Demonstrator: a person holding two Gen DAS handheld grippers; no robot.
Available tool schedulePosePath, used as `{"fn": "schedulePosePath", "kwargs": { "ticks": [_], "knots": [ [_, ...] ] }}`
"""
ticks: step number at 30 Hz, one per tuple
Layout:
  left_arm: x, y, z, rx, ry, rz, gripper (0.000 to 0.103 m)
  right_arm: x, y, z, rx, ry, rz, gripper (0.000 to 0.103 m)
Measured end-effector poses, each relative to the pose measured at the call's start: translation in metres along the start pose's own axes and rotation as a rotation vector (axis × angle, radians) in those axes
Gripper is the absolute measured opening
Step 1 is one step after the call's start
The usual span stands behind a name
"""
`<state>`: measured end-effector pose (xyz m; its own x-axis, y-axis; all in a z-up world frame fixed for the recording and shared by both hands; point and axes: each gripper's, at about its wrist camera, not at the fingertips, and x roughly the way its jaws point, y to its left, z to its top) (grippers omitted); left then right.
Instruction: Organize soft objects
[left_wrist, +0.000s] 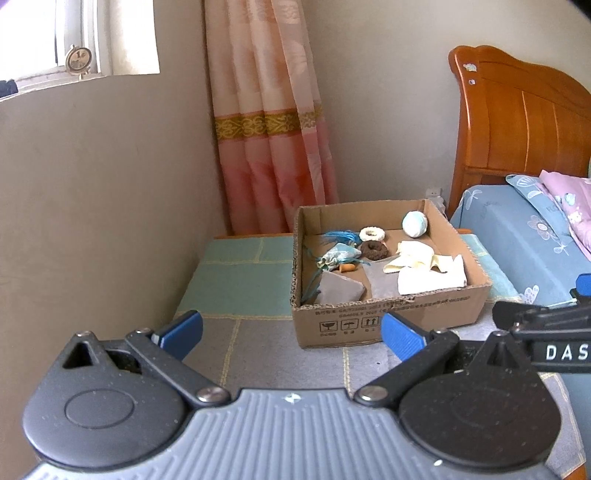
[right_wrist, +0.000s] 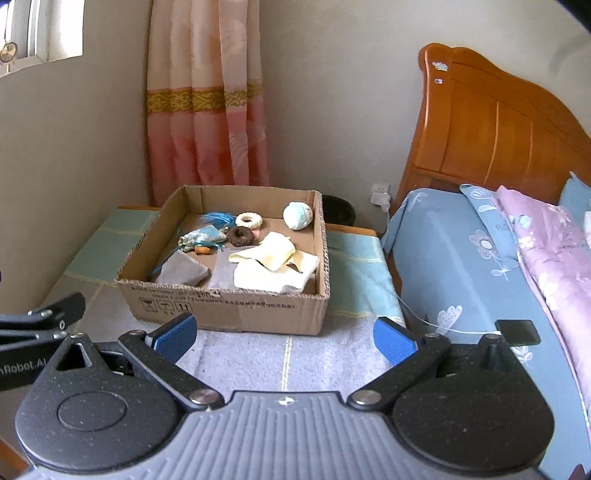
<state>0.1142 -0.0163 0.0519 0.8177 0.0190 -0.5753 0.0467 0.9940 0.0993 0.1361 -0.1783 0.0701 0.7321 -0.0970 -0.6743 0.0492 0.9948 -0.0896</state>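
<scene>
A cardboard box (left_wrist: 391, 317) (right_wrist: 229, 310) stands on a cloth-covered table. Inside lie cream cloths (left_wrist: 428, 273) (right_wrist: 273, 266), grey cloths (left_wrist: 340, 290) (right_wrist: 181, 273), a pale blue ball (left_wrist: 414, 223) (right_wrist: 297, 215), a white ring (left_wrist: 372, 233) (right_wrist: 248, 220), a brown ring (left_wrist: 373, 251) (right_wrist: 241, 236) and a blue tasselled pouch (left_wrist: 338, 255) (right_wrist: 205, 236). My left gripper (left_wrist: 291, 334) is open, short of the box's front wall. My right gripper (right_wrist: 284, 338) is also open, nothing between its blue pads, in front of the box.
The table cloth (right_wrist: 295, 354) has green and grey squares. A wall runs along the left, a pink curtain (left_wrist: 266, 122) hangs behind. A bed with blue sheet (right_wrist: 461, 258) and wooden headboard (right_wrist: 480, 122) lies right. A dark bin (right_wrist: 338, 210) sits behind the box.
</scene>
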Motion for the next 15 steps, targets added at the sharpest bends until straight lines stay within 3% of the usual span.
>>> {"fn": "schedulePosePath", "kwargs": {
  "ticks": [15],
  "knots": [
    [0.0006,-0.0021,0.0010,-0.005,0.020,-0.001,0.102,-0.0013,-0.0030,-0.0053,0.014,0.006,-0.003,0.103]
  ]
}}
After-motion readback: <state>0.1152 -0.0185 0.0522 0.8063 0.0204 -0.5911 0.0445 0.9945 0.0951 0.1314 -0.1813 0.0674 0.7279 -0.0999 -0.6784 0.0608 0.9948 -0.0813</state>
